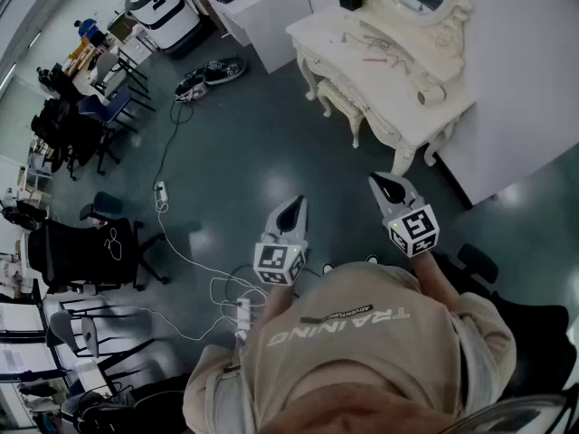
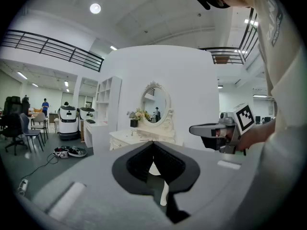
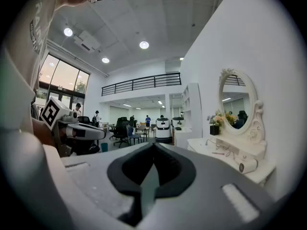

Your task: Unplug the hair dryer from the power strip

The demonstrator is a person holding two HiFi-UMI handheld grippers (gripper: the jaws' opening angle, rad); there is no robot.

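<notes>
A white hair dryer (image 1: 430,91) lies near the front right edge of the ornate white dressing table (image 1: 398,120), with thin cords (image 1: 380,52) trailing over the top. It also shows in the right gripper view as the hair dryer (image 3: 247,165), under the oval mirror (image 3: 235,102). I cannot make out a power strip on the table. My left gripper (image 1: 292,211) and right gripper (image 1: 384,186) hang in the air over the floor, well short of the table. Both are shut with nothing between the jaws. The dressing table (image 2: 136,137) lies straight ahead of the left gripper (image 2: 153,143).
A white power strip (image 1: 161,191) lies on the dark floor at left, its cable running to another strip (image 1: 242,313) by my feet. Shoes (image 1: 208,75), office chairs (image 1: 86,251) and white service robots (image 1: 163,12) stand further left. A stool (image 1: 339,102) sits under the table.
</notes>
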